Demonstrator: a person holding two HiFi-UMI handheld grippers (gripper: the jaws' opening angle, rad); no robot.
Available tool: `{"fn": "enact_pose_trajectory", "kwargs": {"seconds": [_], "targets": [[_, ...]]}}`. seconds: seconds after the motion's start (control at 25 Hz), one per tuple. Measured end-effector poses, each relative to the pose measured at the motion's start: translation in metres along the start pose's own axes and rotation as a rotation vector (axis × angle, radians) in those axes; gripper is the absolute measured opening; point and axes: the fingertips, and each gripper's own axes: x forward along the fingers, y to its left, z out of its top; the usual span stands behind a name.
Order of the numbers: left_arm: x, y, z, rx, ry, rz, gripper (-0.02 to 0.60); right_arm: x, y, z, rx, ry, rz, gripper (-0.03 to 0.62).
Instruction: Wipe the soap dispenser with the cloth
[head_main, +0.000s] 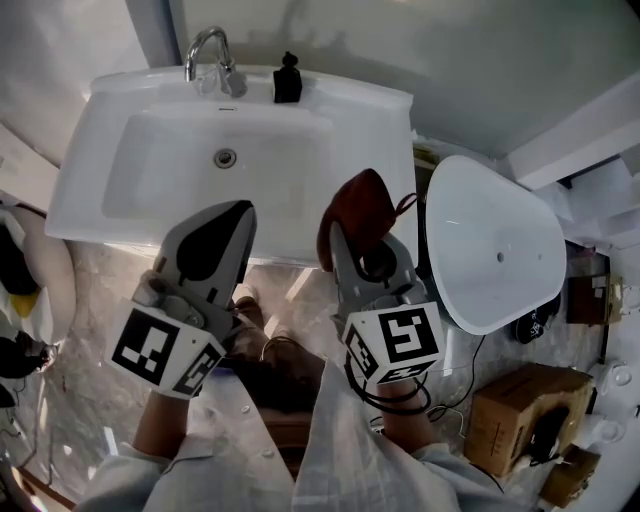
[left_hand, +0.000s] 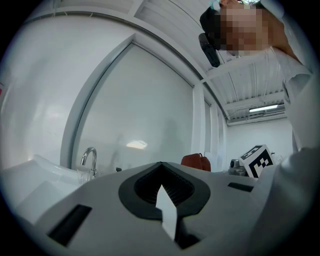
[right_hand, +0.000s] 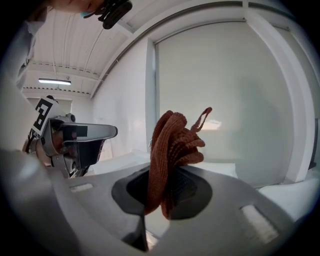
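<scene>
A small black soap dispenser (head_main: 288, 80) stands on the back ledge of the white sink (head_main: 92, 150), just right of the chrome faucet (head_main: 212, 55). My right gripper (head_main: 343, 236) hovers over the sink's front right edge, shut on a bunched rust-red cloth (head_main: 361, 204) that sticks up past its jaws (right_hand: 172, 140). My left gripper (head_main: 238, 212) is beside it at the sink's front edge, jaws together with nothing between them (left_hand: 161, 166). Both grippers are well short of the dispenser. From the left gripper view the cloth (left_hand: 196, 161) shows to the right.
A second white basin (head_main: 495, 250) lies loose on the floor right of the sink. A cardboard box (head_main: 525, 405) and cables sit at the lower right. The sink drain (head_main: 226, 157) is in the bowl's middle. Plain white walls stand behind the sink.
</scene>
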Motion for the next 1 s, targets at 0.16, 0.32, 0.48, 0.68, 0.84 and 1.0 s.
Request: {"fn": "enact_pose_trajectory", "kwargs": {"seconds": [0.16,0.32,0.48,0.68,0.84,1.0], "targets": [[-0.014,-0.023,-0.004,-0.009,0.009,0.014,-0.003,-0.025,0.005,-0.005,0.002,-0.009,0.015,0.055],[-0.023,-0.033,-0.005,0.000,0.015,0.027,-0.003,-0.039,0.008,-0.009,0.011,-0.006,0.026,0.055],[-0.026,-0.032,-0.002,-0.007,0.012,0.047,-0.003,-0.041,0.012,-0.004,0.008,-0.018,0.038,0.055],[-0.022,-0.030,0.004,0.009,0.002,0.023,-0.003,-0.042,0.016,0.009,-0.002,-0.050,0.024,0.055],[-0.017,-0.028,0.012,0.019,-0.007,-0.009,-0.003,-0.040,0.021,0.015,-0.004,-0.051,0.013,0.055],[-0.011,-0.024,0.015,0.032,0.000,-0.036,-0.003,-0.036,0.024,0.020,-0.003,-0.054,-0.002,0.055]]}}
